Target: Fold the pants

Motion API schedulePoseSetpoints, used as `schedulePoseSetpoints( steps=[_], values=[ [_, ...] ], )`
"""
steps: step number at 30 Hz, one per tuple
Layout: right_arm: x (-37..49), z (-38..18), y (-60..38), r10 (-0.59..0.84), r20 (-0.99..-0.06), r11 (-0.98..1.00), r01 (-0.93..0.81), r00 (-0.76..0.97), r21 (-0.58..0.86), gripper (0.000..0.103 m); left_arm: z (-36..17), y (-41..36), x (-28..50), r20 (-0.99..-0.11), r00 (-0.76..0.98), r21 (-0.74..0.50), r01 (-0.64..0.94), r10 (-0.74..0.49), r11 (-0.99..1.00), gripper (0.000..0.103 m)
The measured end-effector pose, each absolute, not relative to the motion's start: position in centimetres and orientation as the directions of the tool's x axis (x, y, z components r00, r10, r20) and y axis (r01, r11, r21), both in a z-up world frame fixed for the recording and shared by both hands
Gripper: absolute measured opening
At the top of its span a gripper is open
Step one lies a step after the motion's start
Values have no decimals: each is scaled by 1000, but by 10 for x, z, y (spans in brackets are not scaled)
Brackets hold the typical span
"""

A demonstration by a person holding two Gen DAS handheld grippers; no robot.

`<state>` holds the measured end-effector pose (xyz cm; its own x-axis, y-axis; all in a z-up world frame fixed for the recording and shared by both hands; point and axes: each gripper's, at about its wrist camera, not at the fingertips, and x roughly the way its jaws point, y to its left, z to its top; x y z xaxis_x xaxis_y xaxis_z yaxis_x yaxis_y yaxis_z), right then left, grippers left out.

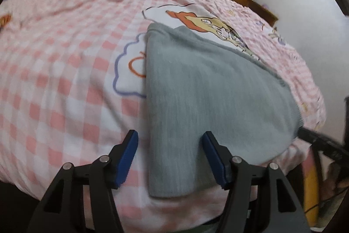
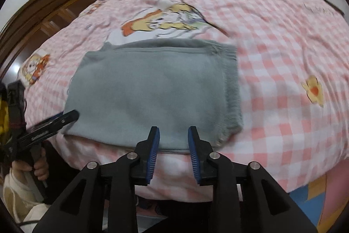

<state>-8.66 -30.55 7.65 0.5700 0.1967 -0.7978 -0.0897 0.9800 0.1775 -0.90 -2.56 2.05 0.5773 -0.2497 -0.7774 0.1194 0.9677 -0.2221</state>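
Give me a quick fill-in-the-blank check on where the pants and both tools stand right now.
1. The pants are ____ in colour.
2. They lie folded into a rectangle on a pink-and-white ____ bedsheet.
3. The right tool is ____, gripping nothing.
4. The left tool is open, its fingers either side of the pants' ____ edge.

Missing words: grey; checked; open; near

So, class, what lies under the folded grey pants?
The grey pants rest on a pink checked bedsheet, partly over its cartoon print. How much of the print lies beneath the pants is hidden.
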Motion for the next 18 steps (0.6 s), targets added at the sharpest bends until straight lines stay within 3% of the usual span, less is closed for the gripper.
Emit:
schedulePoseSetpoints(
  steps=[7,13,15,17,18],
  values=[
    [-77,48,-287,197,-824,980,-109,531,163,30,10,-20,2,-773,565,-279,108,-290,954,74],
    [-72,36,-306,301,-800,949,-77,519,307,31,10,-23,6,-763,562,-315,108,-319,943,81],
    [-74,36,-305,301,-796,949,-86,525,302,31,12,-26,3,-760,576,-291,115,-302,950,72],
    [-75,39,-301,288,-800,955,-95,527,282,31,16,-29,-1,-758,579,-280,127,-300,952,51],
    [-76,40,-299,282,-803,957,-98,525,272,31,19,-32,-2,-760,579,-267,135,-295,954,47]
  ],
)
